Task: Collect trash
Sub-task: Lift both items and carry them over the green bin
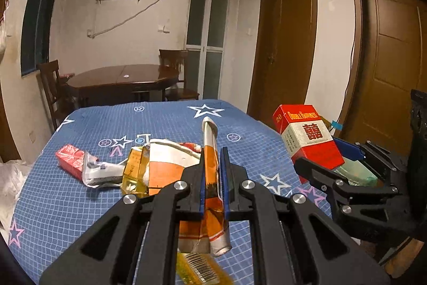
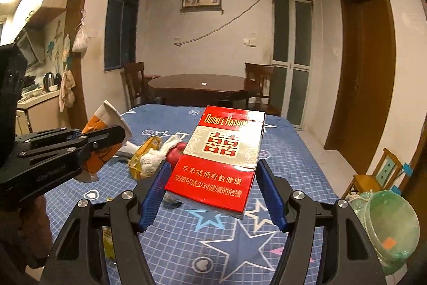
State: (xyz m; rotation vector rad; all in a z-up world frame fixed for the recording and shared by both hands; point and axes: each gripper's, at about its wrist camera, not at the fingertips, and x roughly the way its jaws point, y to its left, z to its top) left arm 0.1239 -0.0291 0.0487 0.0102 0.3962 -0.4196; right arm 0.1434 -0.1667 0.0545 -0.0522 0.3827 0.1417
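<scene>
Left wrist view shows the left gripper (image 1: 213,172) clamped on a crumpled orange-and-white paper wrapper (image 1: 210,194), the right gripper (image 2: 213,188) spread wide around a red cardboard cigarette box (image 2: 218,162) — both lifted, while crumpled yellow, red and white scraps (image 1: 112,167) wait on the blue star-patterned bench (image 1: 66,205).

Both wrist views low over the bed (image 1: 80,205), facing the dining table (image 2: 200,87), sharing both.
</scene>
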